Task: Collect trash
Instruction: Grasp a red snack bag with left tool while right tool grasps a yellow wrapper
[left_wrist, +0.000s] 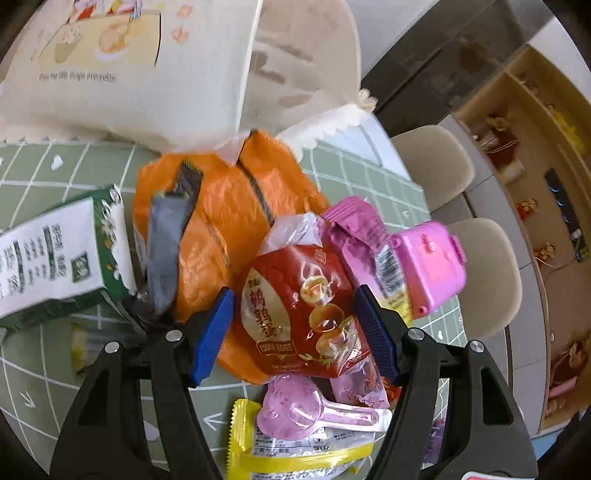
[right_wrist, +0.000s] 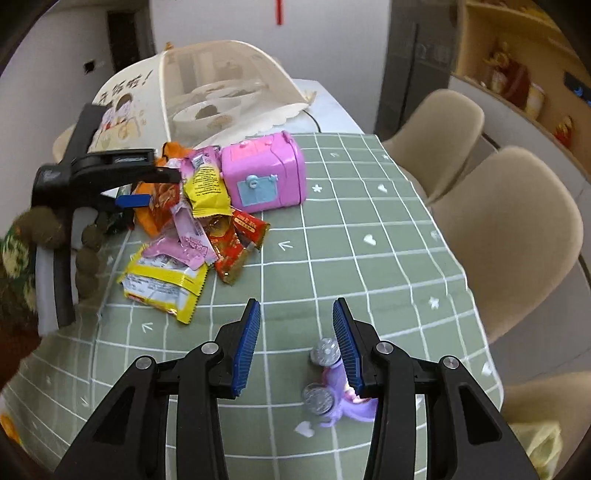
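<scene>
A heap of snack wrappers lies on the green grid tablecloth. In the left wrist view my left gripper is open, its blue pads either side of a red quail-egg packet that lies on an orange bag. Pink wrappers and a yellow wrapper lie around it. In the right wrist view my right gripper is open and empty above bare cloth. The wrapper pile and the left gripper show to its far left.
A pink toy case stands beside the pile. A green-and-white carton lies left of the orange bag. A mesh food cover covers bowls at the back. A purple toy with silver wheels sits by my right finger. Beige chairs stand right.
</scene>
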